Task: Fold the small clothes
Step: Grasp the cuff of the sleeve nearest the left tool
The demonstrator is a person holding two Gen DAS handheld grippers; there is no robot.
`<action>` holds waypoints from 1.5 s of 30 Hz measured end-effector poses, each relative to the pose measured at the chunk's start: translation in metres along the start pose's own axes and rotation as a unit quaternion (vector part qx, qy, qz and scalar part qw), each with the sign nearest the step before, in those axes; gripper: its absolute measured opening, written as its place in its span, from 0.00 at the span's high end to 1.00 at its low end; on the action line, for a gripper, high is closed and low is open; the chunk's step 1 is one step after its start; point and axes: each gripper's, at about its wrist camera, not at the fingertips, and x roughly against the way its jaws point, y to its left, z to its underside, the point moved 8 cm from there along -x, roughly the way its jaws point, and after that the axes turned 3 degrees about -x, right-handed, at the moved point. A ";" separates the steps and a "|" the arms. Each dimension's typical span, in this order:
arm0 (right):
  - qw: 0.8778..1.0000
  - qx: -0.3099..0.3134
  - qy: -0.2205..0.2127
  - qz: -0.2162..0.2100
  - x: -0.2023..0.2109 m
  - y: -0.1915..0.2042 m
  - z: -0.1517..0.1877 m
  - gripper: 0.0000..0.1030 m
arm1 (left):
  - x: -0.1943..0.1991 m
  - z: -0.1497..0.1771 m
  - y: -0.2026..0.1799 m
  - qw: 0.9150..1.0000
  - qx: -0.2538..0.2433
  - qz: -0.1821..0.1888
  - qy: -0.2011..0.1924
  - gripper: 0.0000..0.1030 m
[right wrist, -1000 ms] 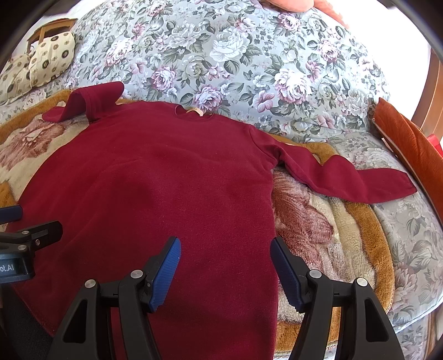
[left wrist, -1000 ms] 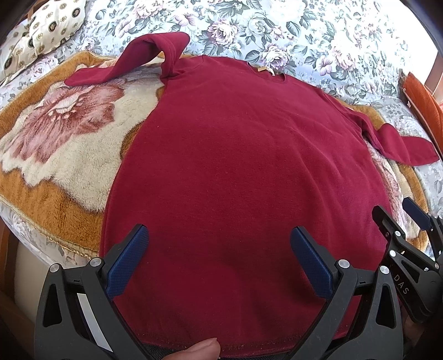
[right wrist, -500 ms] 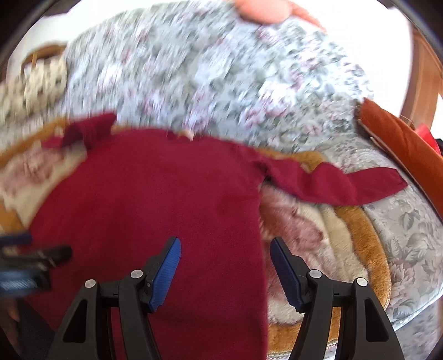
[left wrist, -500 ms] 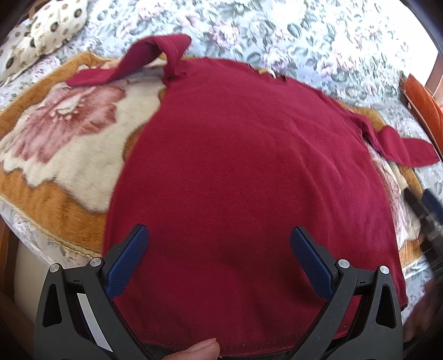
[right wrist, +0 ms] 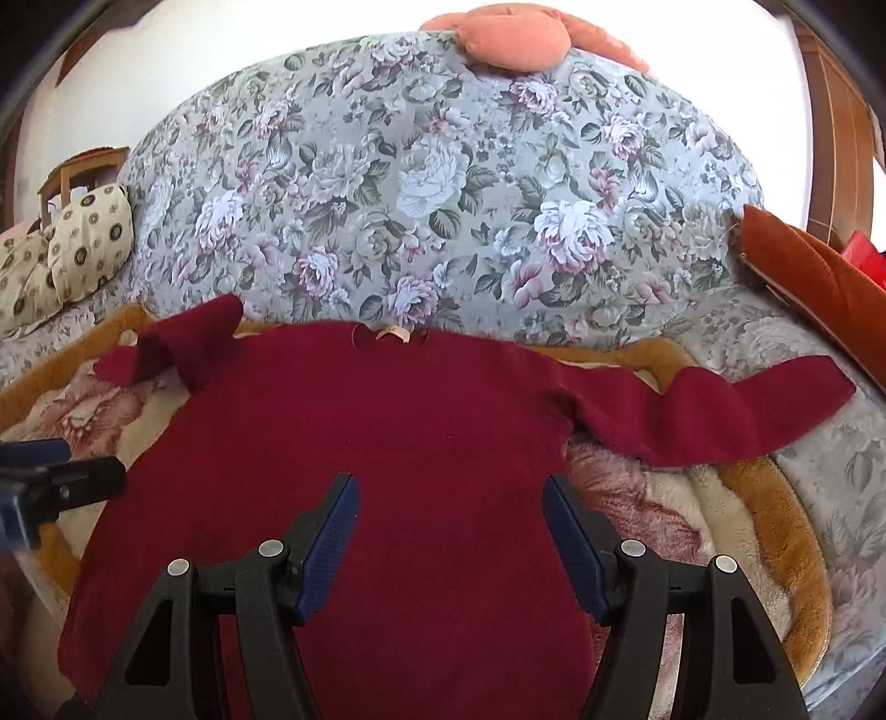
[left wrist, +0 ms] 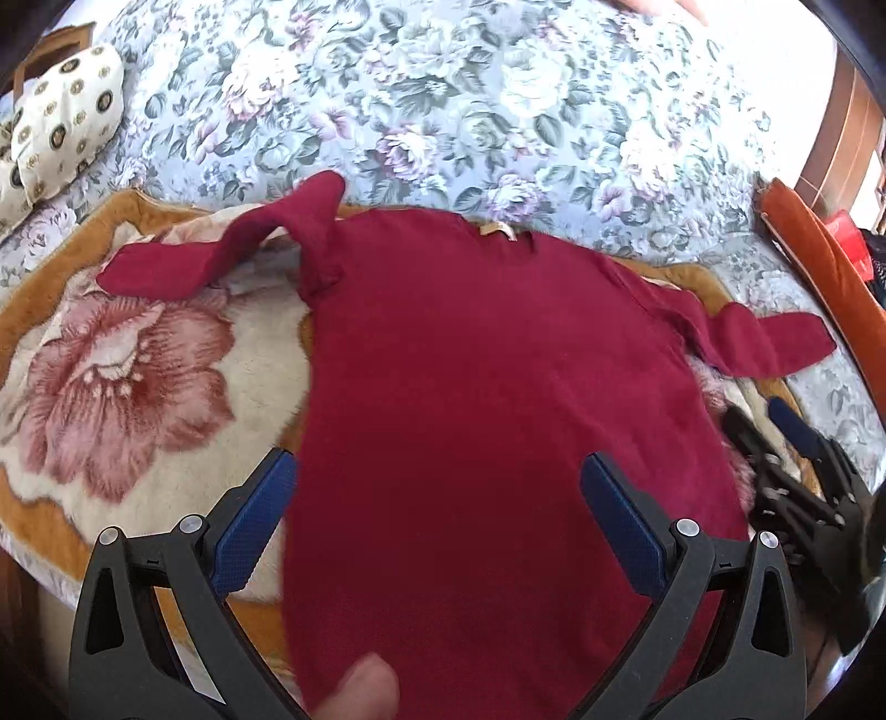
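Observation:
A dark red long-sleeved sweater (left wrist: 487, 399) lies flat, front down, on a plush flower blanket (left wrist: 127, 387); it also shows in the right wrist view (right wrist: 387, 443). Its left sleeve (left wrist: 221, 255) is bent over itself and its right sleeve (right wrist: 720, 410) stretches to the right. My left gripper (left wrist: 437, 498) is open above the sweater's lower body. My right gripper (right wrist: 451, 515) is open above the lower right part of the body. Each gripper shows at the edge of the other's view: the right one (left wrist: 775, 437) and the left one (right wrist: 50, 465).
A floral bedspread (right wrist: 443, 194) covers the bed behind the blanket. Patterned cream pillows (right wrist: 61, 255) lie at the far left, a peach cushion (right wrist: 515, 39) at the back, an orange cushion (right wrist: 803, 271) and wooden frame at the right. A thumb (left wrist: 360, 692) shows at the bottom.
Both grippers have risen and pulled back, so more of the bed shows. The sweater's hem has dropped out of view in the left wrist view. Both stay open.

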 end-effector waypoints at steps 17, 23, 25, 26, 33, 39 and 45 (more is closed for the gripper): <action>0.999 -0.035 0.005 -0.013 -0.003 -0.013 0.005 0.36 | 0.019 -0.052 0.202 0.979 0.183 -0.079 -0.041 0.01; 0.999 -0.023 0.024 -0.014 -0.011 -0.006 0.006 0.36 | -0.008 -0.066 0.300 0.965 0.259 -0.037 -0.022 0.01; 0.999 -0.019 0.030 -0.012 -0.014 -0.005 0.007 0.36 | -0.028 -0.069 0.324 0.950 0.310 0.001 -0.020 0.09; 0.999 -0.018 0.033 -0.011 -0.015 -0.005 0.008 0.36 | -0.037 -0.070 0.335 0.940 0.339 0.017 -0.023 0.09; 0.998 -0.030 0.046 -0.012 -0.021 -0.009 0.011 0.36 | -0.090 -0.081 0.348 0.901 0.417 0.121 -0.019 0.20; 0.998 -0.026 0.054 -0.010 -0.024 -0.007 0.012 0.36 | -0.102 -0.094 0.362 0.887 0.437 0.137 -0.060 0.28; 0.998 -0.022 0.060 -0.006 -0.027 -0.006 0.014 0.36 | -0.108 -0.091 0.368 0.878 0.457 0.121 -0.073 0.75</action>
